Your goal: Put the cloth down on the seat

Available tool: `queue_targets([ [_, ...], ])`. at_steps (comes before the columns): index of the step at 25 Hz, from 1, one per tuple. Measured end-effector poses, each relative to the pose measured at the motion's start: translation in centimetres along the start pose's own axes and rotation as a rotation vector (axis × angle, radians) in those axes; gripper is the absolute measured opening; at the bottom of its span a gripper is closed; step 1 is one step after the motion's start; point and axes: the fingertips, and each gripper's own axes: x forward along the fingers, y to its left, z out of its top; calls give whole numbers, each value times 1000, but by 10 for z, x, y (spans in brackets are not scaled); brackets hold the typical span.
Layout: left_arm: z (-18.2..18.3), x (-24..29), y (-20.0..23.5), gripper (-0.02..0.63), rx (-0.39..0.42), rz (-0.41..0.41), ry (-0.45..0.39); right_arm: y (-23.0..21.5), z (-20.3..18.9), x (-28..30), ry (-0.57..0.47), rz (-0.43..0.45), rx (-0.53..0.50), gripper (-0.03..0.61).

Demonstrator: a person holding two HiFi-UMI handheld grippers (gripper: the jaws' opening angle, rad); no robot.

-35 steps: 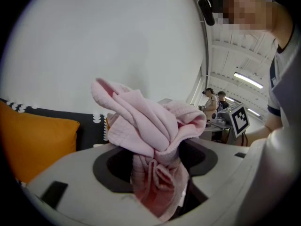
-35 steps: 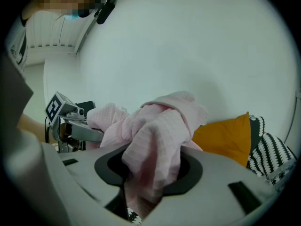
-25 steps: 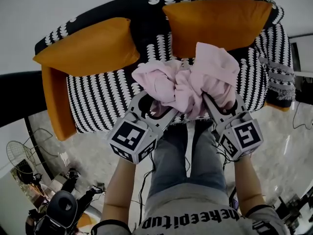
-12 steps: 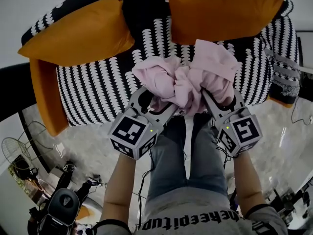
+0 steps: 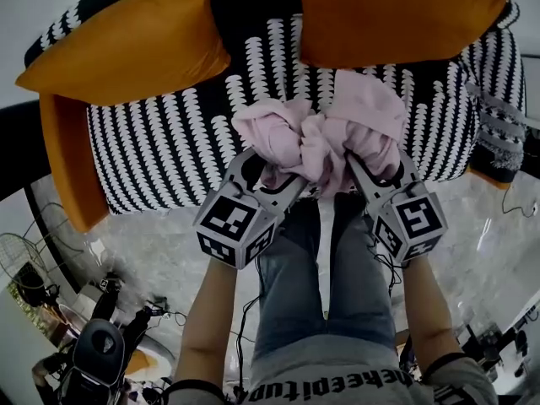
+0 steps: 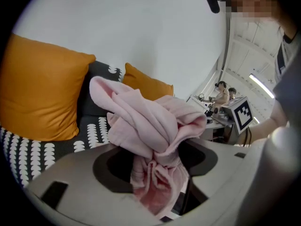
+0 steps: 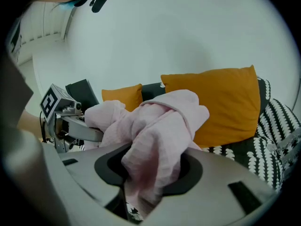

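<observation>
Head view, near to far: the person's legs (image 5: 325, 285) stand on the pale floor (image 5: 160, 251) just in front of the sofa, with both forearms stretched forward. The left gripper (image 5: 272, 175) and right gripper (image 5: 373, 165) sit side by side, and each has its jaws clenched on a fold of the pink cloth (image 5: 325, 133). The cloth is bunched into a loose ball between and above the two grippers. It is carried over the front part of the black-and-white patterned seat (image 5: 169, 150) and, judging by the gripper views, is not yet resting on it. Behind the seat, two orange cushions lean against the backrest, one at the left (image 5: 126, 45) and one at the right (image 5: 396, 15), with a plain wall beyond. The cloth appears light, soft and limp: it creases deeply, holds no shape of its own, and its free ends droop through the jaws in both gripper views. It is unlikely to slip from a firm pinch, and it is not fragile. It will probably slump and spread wherever it is released, and a loose fold may catch on a jaw. The best hold is a gathered bunch of several layers, as here, with one grip towards each side of the bundle so the weight is shared. Lowering it onto open seat fabric, short of the cushions, should let it settle.
</observation>
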Motion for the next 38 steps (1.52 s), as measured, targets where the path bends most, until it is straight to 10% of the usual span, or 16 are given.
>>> queue_targets([
  [38, -121, 68, 72, 308, -63, 103, 256, -25, -118, 95, 282, -32, 19, 187],
])
